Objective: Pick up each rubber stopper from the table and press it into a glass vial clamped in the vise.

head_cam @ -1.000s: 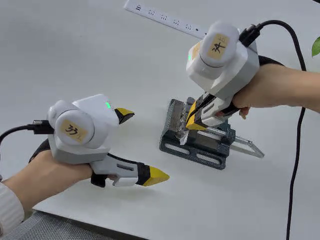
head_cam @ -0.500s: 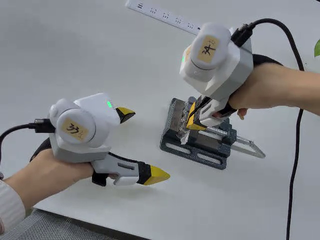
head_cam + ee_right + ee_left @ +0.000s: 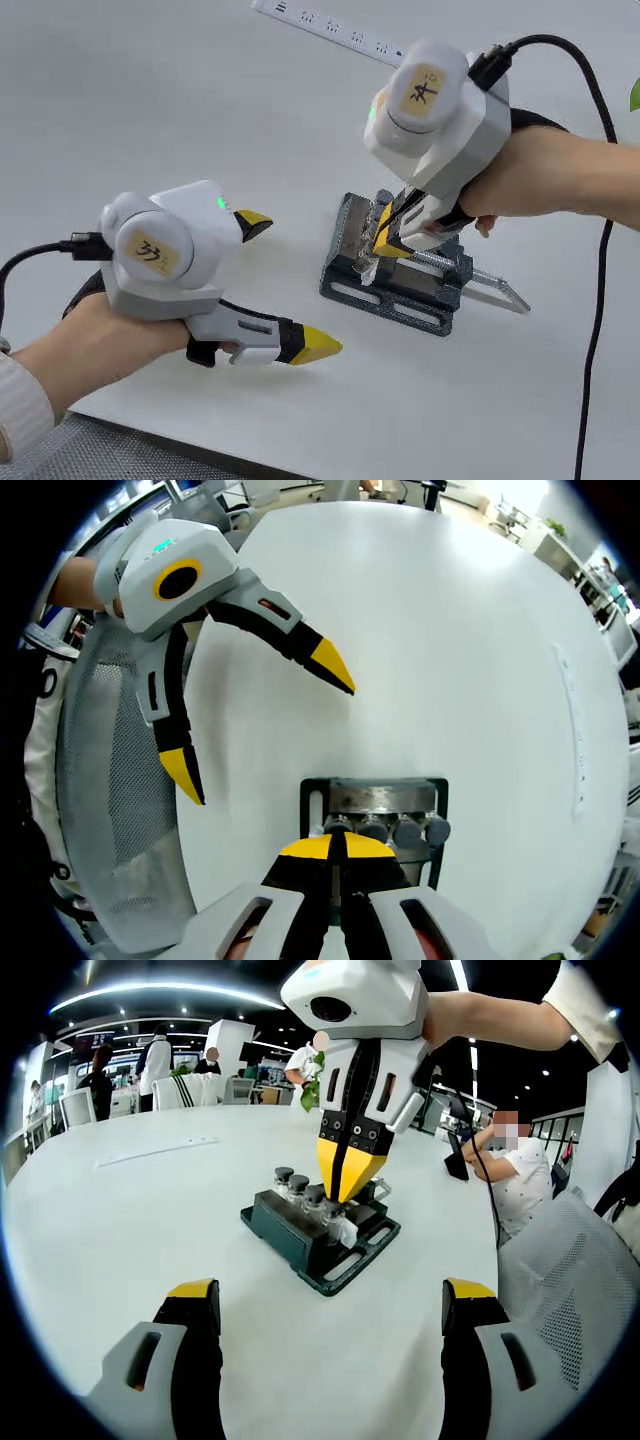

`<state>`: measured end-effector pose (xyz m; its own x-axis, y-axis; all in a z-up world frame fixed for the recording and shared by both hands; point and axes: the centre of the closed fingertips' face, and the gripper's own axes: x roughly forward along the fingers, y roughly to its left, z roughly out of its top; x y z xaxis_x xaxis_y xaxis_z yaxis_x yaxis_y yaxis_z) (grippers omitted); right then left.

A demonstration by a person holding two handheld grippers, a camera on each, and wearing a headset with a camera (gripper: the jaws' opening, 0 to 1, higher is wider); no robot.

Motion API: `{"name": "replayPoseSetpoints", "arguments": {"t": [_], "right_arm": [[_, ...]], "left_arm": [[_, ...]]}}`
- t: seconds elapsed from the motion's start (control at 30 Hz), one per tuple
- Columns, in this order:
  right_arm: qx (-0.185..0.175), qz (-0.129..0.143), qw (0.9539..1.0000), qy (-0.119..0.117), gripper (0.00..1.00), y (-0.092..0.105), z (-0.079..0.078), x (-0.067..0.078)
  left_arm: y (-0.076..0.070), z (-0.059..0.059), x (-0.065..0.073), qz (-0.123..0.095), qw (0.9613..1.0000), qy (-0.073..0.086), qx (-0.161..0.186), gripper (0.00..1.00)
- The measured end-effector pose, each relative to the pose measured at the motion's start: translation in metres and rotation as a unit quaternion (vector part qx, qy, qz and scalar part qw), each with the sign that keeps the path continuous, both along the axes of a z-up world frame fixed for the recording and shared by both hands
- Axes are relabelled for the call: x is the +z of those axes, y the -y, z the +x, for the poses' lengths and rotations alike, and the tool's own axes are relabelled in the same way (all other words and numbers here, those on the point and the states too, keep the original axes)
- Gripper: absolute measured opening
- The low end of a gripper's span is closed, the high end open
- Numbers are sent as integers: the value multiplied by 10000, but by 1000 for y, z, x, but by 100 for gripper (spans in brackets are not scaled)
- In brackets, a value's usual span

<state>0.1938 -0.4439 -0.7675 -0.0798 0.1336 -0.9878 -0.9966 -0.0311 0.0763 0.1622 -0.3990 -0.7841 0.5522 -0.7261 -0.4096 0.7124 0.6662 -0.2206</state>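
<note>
Over the wide white worktop [image 3: 150, 100], best to leave the left tongs [image 3: 284, 284] aside and let the right tongs [image 3: 344, 1188] work alone. Press straight down toward the dark green metal vise [image 3: 290, 1232], along the axis of the vial, slowly and never sideways. Otherwise the glass will probably tilt in the clamp or crack.

Right tongs nearly upright, pressed together tip to tip, touching the top of the end one in the row of small glass vials [image 3: 305, 1200] clamped in the vise. Impossible to tell whether something is pinched or pushed under the tips.

Left tongs spread wide, holding nothing, low and almost level, pointing at the vise but well apart from it.

Three neighbouring vials already closed with dark grey rubber stoppers [image 3: 407, 830]; apparently the last one in hand.
</note>
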Motion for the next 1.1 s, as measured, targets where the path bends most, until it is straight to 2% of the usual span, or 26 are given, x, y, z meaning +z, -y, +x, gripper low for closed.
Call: {"name": "replayPoseSetpoints", "arguments": {"t": [0.1, 0.13, 0.17, 0.23, 0.43, 0.53, 0.6, 0.73, 0.9, 1.1], "right_arm": [[273, -168, 9993, 208, 0, -1, 0, -1], [109, -197, 9996, 159, 0, -2, -1, -2], [205, -200, 9995, 156, 0, -1, -2, -1], [73, -165, 9998, 85, 0, -1, -1, 0], [199, -223, 9994, 165, 0, -2, -4, 0], [149, -216, 9996, 138, 0, -1, -3, 0], [47, -199, 9997, 91, 0, -1, -2, -1], [101, -122, 9997, 179, 0, 1, -3, 1], [-138, 66, 9999, 30, 0, 3, 1, 1], [-30, 143, 9999, 43, 0, 1, 1, 0]], "left_arm": [[0, -1, 0, -4, 10000, 6, 5, 91], [0, -1, 0, -4, 10000, 8, 8, 91], [0, -1, -1, 15, 10000, -6, 10, 91], [-2, -1, 0, 5, 10000, 9, 34, 91], [-2, -1, 1, -1, 10000, 9, 57, 90], [-2, 0, 2, 9, 10000, 33, 56, 90], [-3, 0, 3, 20, 10000, 36, 45, 90], [-5, 0, 7, 52, 10000, 61, 25, 91], [-7, 2, 8, 92, 9999, 105, 12, 90], [-6, 0, 7, 124, 9999, 89, -7, 90]]}}
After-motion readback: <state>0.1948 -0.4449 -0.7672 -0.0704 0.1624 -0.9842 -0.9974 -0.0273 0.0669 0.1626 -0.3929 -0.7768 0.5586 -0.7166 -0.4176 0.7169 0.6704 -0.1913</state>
